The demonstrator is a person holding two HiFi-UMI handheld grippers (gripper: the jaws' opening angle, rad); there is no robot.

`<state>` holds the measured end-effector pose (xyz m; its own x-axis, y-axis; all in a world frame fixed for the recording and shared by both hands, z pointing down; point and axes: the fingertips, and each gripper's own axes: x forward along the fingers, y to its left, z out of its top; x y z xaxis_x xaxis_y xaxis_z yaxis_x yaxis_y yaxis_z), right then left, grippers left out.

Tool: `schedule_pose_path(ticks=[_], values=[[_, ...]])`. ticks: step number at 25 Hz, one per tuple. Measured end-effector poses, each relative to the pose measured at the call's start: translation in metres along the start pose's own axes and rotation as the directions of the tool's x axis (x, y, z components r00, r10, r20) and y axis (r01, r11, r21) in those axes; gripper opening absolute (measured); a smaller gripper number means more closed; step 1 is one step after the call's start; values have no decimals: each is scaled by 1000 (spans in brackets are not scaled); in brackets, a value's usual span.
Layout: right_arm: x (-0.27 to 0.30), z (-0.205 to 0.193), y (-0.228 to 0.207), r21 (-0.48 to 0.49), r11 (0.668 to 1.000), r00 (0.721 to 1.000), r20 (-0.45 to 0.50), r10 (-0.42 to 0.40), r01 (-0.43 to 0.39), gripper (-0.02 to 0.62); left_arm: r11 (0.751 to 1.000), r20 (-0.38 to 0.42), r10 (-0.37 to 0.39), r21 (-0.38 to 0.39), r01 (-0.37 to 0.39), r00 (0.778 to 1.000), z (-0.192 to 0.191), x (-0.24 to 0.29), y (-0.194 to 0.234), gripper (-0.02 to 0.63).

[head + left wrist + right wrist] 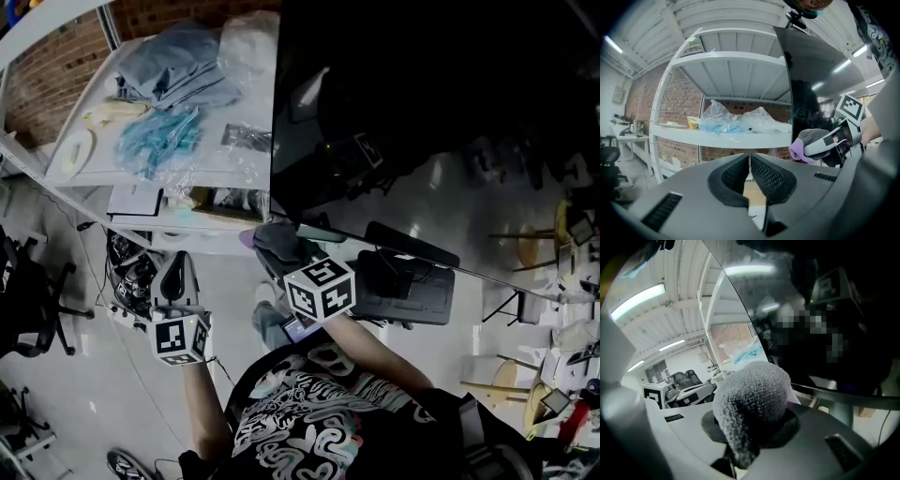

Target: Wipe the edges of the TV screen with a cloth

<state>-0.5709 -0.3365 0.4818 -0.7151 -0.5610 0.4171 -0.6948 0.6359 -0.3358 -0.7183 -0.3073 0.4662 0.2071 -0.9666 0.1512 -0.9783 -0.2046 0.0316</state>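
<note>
No legible text, brand or number in any view.
Left cube and right cube carry only square black-and-white marker patterns, no letters or digits. Shirt print is swirly graphics, unreadable.

Place: a lab-like workroom, part storage and part office.
Walls: a bare red brick wall behind the racks.
Ceiling: a ribbed white ceiling hung with long strip lights.
Storage: white metal shelving loaded with plastic bags and a tape roll.
Floor: a pale hard floor, with tangled cables under the lowest shelf.
Seating: a black office chair on casters.
Gear: a big TV screen standing out in the open room, and a far desk crowded with equipment.
</note>
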Motion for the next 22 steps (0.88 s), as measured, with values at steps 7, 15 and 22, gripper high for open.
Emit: schedule_pose_path(ticks=[7, 15, 22], values=[[-34, 5, 2, -113, 992, 998, 49, -43, 49, 109, 1000, 17, -13, 24, 12, 1000, 8, -9, -19, 29], [-93, 17, -7, -165, 973, 977, 165, -135, 162, 109, 998, 42, -32, 58, 29, 999, 19, -31, -45, 29], [-118, 14, -10, -148, 973, 969, 198, -146, 176, 109, 996, 56, -44, 76, 40, 997, 25, -48, -61, 29]])
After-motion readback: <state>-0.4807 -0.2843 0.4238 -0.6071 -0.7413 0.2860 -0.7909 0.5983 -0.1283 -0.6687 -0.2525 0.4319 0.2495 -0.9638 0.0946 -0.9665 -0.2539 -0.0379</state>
